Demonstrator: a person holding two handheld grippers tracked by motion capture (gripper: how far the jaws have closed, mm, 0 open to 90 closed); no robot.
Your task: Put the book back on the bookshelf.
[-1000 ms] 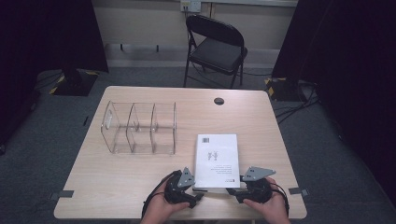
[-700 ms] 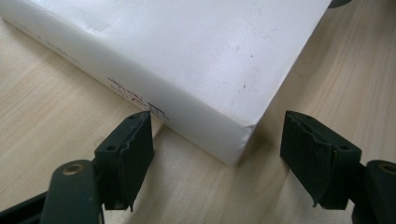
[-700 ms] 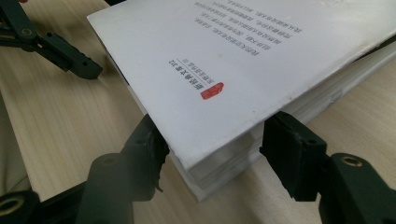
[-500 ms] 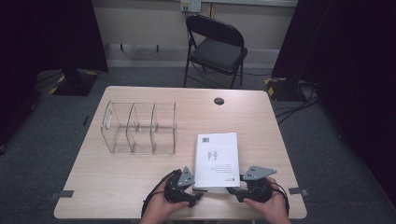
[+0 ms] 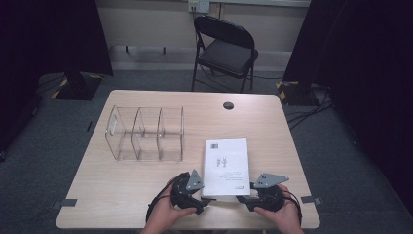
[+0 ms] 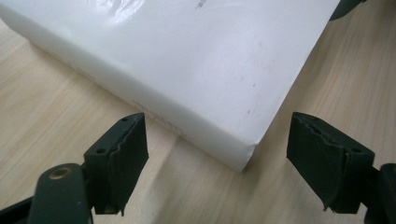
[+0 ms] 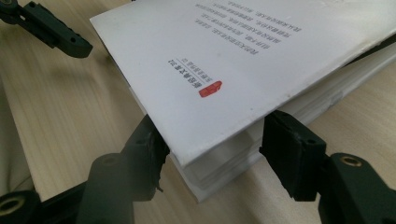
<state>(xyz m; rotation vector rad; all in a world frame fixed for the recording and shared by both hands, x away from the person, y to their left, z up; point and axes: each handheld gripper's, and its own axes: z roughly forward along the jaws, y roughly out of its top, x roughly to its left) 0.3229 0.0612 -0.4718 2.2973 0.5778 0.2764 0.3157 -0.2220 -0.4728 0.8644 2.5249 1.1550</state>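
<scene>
White and thick, the book (image 5: 225, 165) lies flat on the pale wooden table (image 5: 272, 126), near its front edge and just right of the clear acrylic organiser (image 5: 146, 132), which stands apart from it.

We hold the left gripper (image 5: 198, 204) at the book's near left corner. In the left gripper view its jaws stand wide on either side of that corner (image 6: 243, 158) — neither pad touches the book, and they have just been opening. So it is released, gripping nothing.

We hold the right gripper (image 5: 243, 200) at the near right corner. In the right gripper view the corner of the book (image 7: 205, 154) sits between the two jaws, with the cover lifted a little off the page block — one jaw is at the pages on the left, the other just beside them on the right. We cannot tell whether the pads actually press on the book.

A black folding chair (image 5: 225, 48) stands beyond the table.
</scene>
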